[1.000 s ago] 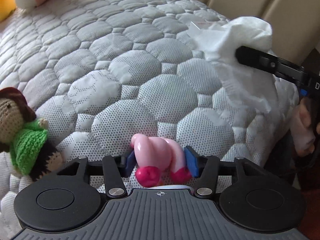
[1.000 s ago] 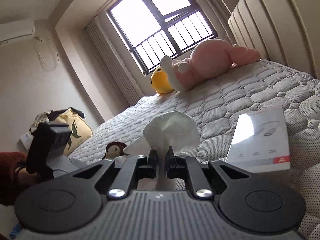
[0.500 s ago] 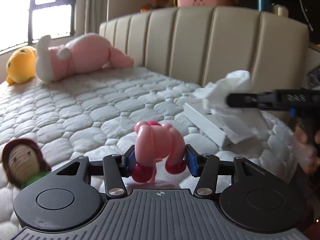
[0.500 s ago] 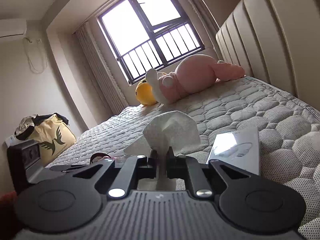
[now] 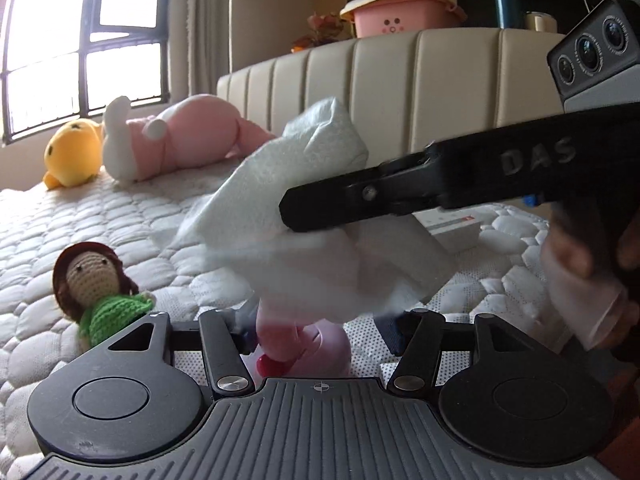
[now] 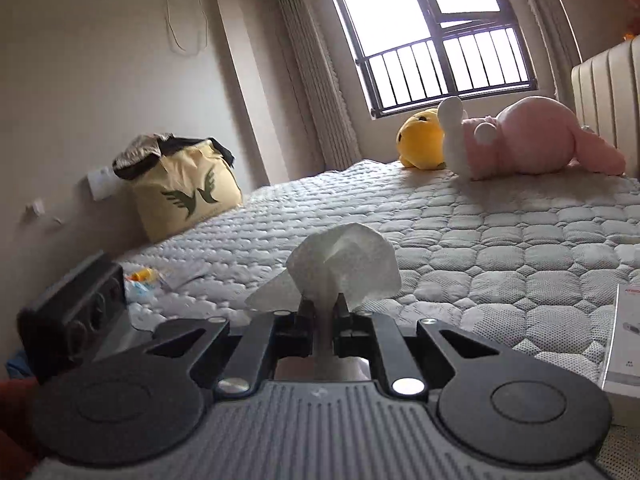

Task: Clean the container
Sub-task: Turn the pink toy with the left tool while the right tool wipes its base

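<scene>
Draping a tissue (image 5: 320, 232) over the pink container (image 5: 304, 340).
Your right gripper (image 6: 323, 312) was clamped on the tissue; your left gripper (image 5: 316, 332) gripped the container between its pads above the bed (image 5: 120, 216), the tissue hanging across its top.

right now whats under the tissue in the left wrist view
The pink container sits under the tissue, between the left claw fingers. Only its lower part and a red bit show; its top is covered.
</scene>
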`<action>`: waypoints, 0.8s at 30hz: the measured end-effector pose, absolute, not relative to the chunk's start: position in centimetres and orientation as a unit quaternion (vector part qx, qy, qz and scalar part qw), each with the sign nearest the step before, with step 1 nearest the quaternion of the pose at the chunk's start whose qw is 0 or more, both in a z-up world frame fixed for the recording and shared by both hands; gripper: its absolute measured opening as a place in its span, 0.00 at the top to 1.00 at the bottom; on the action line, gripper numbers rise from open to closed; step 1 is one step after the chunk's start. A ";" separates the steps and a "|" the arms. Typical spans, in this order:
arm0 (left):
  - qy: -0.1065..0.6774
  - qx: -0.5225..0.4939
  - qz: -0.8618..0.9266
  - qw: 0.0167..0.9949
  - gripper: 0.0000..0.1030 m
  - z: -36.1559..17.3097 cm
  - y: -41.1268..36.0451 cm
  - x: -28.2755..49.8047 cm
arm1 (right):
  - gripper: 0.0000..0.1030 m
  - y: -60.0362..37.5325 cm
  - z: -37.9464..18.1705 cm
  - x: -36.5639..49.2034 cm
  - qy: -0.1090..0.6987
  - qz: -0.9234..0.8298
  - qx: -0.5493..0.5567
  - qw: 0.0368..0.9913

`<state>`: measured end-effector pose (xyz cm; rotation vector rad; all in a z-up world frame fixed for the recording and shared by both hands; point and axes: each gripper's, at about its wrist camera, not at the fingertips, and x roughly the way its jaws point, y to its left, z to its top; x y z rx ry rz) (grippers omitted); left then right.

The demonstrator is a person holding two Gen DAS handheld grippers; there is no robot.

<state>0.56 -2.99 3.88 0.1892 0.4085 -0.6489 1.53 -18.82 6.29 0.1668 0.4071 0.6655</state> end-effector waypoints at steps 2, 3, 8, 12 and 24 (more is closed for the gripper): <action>0.197 0.093 -0.314 0.924 0.40 3.7 -2.9 0.4 | 0.90 -19.5 6.3 1.8 0.207 0.316 0.106 0.920; 0.195 0.094 -0.313 0.925 0.40 3.7 -2.9 0.3 | 0.90 -19.9 6.2 2.1 0.211 0.312 0.115 0.919; 0.195 0.088 -0.308 0.927 0.40 3.5 -2.5 0.0 | 0.90 -21.1 5.2 3.2 0.242 0.284 0.120 0.920; 0.197 0.081 -0.310 0.927 0.37 3.5 -1.9 -0.2 | 0.90 -21.2 3.8 3.8 0.275 0.270 0.108 0.916; 0.227 0.049 -0.309 0.922 0.25 2.2 1.6 -0.7 | 0.90 -19.0 4.4 4.8 0.282 0.316 0.116 0.899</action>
